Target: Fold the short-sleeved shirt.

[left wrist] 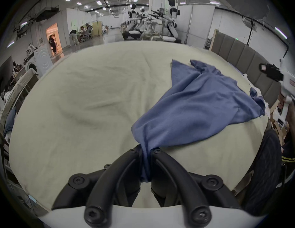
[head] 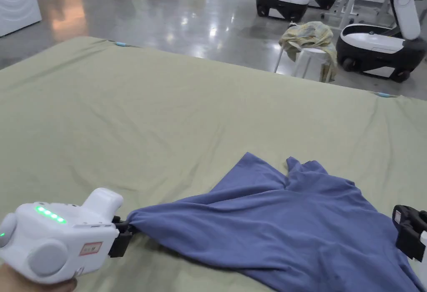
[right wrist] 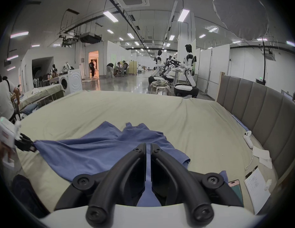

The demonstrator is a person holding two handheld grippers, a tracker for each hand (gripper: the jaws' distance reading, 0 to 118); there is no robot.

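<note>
From my remote seat, the blue shirt [head: 292, 222] reads as soft matt knit cloth, bunched where my left claw [left wrist: 147, 151] pinches it between smooth, faintly glossy black plastic jaws under a satin white plastic housing, and my right claw [right wrist: 148, 146] has the same black plastic. The bed sheet [head: 167, 117] under it is matt olive woven cloth with shallow wrinkles, and the headboard [right wrist: 258, 109] at about 3 o'clock looks like padded grey fabric with a dull finish. Beyond the bed at 12 o'clock the floor [head: 175, 17] is polished and highly reflective, and a sheet of paper on a clipboard [right wrist: 257, 188] at 4 o'clock is flat matt white.
</note>
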